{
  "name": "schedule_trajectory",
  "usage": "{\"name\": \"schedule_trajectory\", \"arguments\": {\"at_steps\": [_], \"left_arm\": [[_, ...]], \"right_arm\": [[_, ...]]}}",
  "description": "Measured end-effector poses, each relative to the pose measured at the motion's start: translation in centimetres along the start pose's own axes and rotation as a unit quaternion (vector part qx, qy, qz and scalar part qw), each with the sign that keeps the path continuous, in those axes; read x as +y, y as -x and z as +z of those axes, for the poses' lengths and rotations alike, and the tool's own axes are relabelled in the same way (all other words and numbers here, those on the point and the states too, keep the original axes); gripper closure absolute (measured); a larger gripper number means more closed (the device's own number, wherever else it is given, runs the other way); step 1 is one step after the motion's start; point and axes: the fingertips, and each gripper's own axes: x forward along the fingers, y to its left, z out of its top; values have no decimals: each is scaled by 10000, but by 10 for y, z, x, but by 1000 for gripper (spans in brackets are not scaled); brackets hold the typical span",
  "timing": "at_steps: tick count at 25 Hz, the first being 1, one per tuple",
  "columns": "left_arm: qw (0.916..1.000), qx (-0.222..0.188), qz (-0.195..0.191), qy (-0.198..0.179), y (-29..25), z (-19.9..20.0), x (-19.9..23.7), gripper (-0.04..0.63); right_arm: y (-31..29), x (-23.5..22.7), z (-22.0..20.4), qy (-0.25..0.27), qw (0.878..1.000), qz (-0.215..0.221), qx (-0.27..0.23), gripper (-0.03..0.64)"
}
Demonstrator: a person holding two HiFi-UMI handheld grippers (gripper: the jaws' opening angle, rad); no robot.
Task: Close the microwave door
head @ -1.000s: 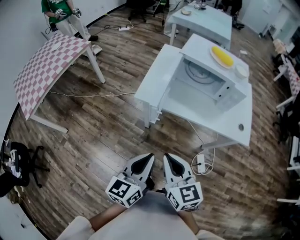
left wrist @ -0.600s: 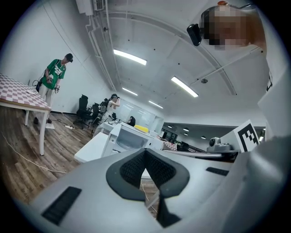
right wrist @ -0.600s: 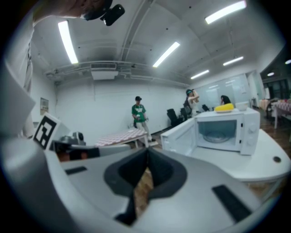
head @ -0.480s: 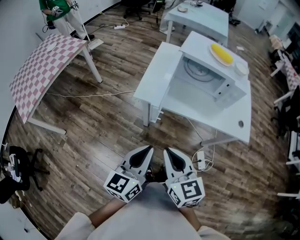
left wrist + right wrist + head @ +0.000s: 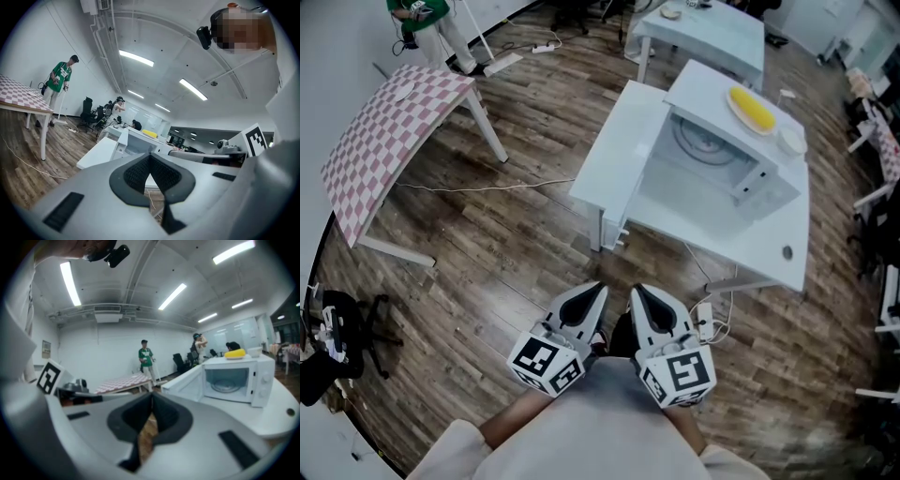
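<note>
While microwave door [image 5: 620, 155] gapes, right gripper [image 5: 641, 302] hangs distant.

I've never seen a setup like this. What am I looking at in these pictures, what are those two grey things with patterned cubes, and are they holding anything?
There is no robot: a person holds a two-jaw gripper in each hand. The downward picture is shot from their head; it shows the left gripper and right gripper close to their body. The other two pictures come from cameras on each gripper, looking along its jaws. Both are shut and empty. Ahead, on a white table, a microwave stands with its door open and a yellow item on top.
</note>
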Motion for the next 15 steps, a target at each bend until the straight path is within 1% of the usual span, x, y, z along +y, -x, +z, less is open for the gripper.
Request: {"name": "schedule_trajectory", "arguments": {"at_steps": [3, 7, 11, 15], "left_arm": [[10000, 12, -41, -40, -13, 7, 0, 578], [10000, 10, -1, -42, -32, 16, 3, 578], [9999, -78, -36, 69, -50, 27, 6, 578], [10000, -15, 14, 97, -73, 29, 12, 578]], "right_arm": [[-7, -13, 9, -19, 10000, -26, -53, 594], [-17, -28, 14, -89, 9999, 15, -76, 594], [-31, -44, 18, -118, 9998, 123, -33, 594], [-43, -64, 26, -117, 9997, 196, -54, 594]]}}
